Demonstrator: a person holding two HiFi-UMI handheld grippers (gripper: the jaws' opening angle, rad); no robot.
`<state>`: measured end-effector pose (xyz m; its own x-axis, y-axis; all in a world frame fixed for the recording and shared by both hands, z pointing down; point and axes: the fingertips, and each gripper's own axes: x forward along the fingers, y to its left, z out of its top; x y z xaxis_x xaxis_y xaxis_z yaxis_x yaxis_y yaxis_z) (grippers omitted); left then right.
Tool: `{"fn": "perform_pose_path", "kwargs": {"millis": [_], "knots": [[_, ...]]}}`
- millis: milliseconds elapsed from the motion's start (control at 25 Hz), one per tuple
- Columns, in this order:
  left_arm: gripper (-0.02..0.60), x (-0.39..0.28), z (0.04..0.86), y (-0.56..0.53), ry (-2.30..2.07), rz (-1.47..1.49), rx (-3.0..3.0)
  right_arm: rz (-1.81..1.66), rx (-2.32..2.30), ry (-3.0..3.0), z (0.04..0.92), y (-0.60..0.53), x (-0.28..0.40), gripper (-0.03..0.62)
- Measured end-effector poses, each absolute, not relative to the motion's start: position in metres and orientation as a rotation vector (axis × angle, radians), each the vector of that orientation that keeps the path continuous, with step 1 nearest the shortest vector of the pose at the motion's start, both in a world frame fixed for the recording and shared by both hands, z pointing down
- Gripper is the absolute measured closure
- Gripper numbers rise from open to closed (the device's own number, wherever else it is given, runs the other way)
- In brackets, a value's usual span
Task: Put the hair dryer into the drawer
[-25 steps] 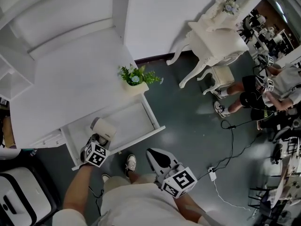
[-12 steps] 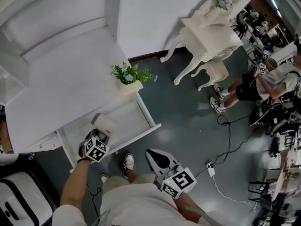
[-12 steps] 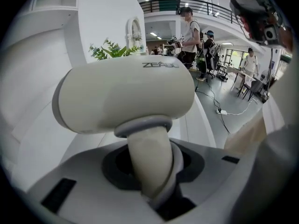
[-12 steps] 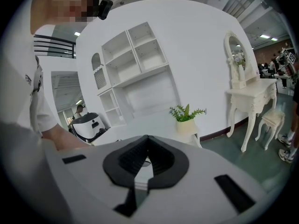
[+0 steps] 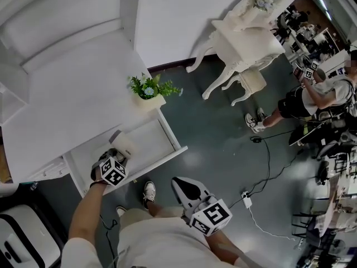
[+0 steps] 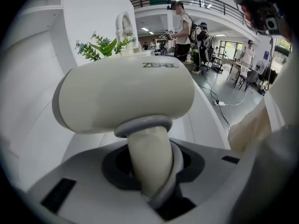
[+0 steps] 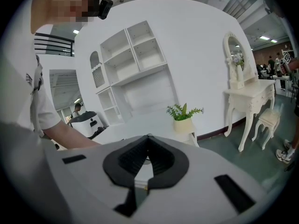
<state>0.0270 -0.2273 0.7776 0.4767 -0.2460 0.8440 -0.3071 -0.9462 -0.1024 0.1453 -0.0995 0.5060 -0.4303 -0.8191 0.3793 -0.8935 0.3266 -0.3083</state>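
Hair dryer (image 5: 124,146) down in the open drawer (image 5: 153,138), not yet let go.
The left gripper (image 6: 150,174) grips its handle at the drawer's near-left end (resting on the bottom or not, I cannot tell); release is left to do. The right gripper (image 7: 140,183) idles closed and empty, nearer right.

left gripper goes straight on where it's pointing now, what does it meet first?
Probably the floor of the open drawer. The left gripper, shut on the hair dryer by its handle, points steeply down into it, so the dryer's body would touch before the jaws. Depth unclear.
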Motion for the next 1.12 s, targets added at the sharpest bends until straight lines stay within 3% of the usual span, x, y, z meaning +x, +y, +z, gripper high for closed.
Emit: {"fn": "perform_pose_path", "kwargs": {"millis": [1120], "knots": [[0.445,0.042,0.814,-0.223,-0.261,1.753,2.589,0.766,1.629,-2.409,0.515,-0.091,0.159,0.585]]}}
